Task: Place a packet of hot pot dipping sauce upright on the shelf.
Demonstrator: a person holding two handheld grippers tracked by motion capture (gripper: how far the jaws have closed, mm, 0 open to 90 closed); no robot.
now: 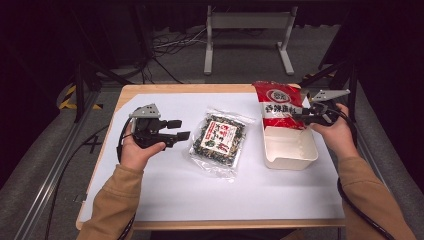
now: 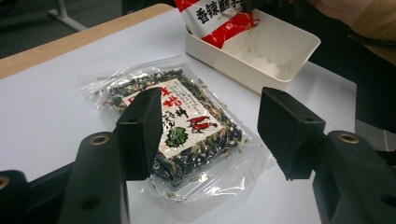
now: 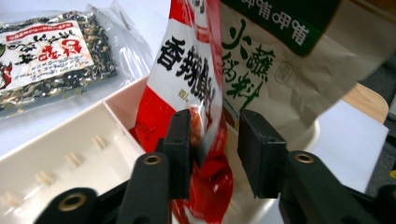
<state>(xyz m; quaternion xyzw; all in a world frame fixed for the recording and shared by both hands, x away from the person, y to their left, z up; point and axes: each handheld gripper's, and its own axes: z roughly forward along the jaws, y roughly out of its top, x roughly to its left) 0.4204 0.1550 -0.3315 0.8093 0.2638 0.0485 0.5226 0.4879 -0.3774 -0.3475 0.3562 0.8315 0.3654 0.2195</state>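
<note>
left gripper: jaws apart, empty, left of white tray | seaweed packet: flat on table between left gripper and tray | right gripper: jaws parted, red sachet between fingers, standing in tray's far end

Glossy red foil packet, matt white plastic tray, clear crinkled bag
</note>
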